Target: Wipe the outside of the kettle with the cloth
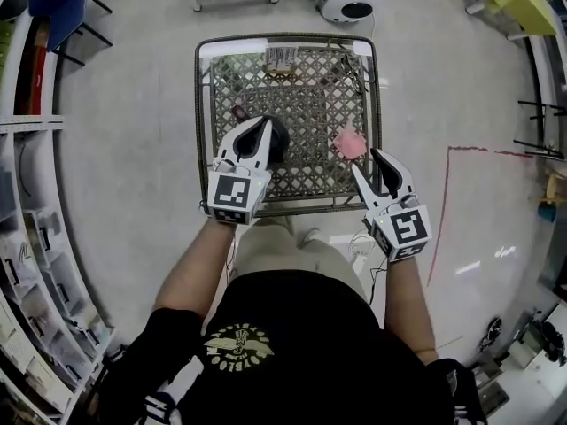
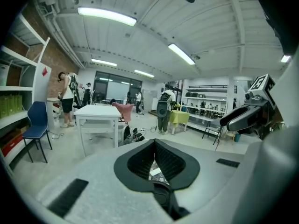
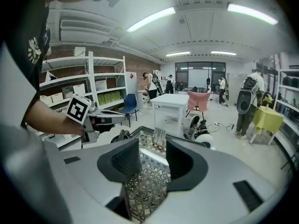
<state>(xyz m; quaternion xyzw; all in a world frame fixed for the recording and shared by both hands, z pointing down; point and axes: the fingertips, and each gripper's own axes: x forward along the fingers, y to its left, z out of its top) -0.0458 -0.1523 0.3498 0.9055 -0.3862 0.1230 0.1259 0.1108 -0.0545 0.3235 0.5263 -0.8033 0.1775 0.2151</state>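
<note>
Cloth [image 1: 349, 142], pink and crumpled, is lying on the right side of the wire-mesh table [image 1: 306, 91] I am looking down on. I am holding the left gripper [image 1: 262, 124] over the table's near left part, its jaws closed on nothing, with a dark rounded object [image 1: 278, 142] sitting just beside it. The right gripper [image 1: 365, 160] is hovering just beside the cloth, jaws standing apart and empty.

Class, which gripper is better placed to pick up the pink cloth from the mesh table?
Right. The right gripper is close beside the pink cloth in the head view, fingers apart and empty. The left gripper is farther off, with its fingers shut.
</note>
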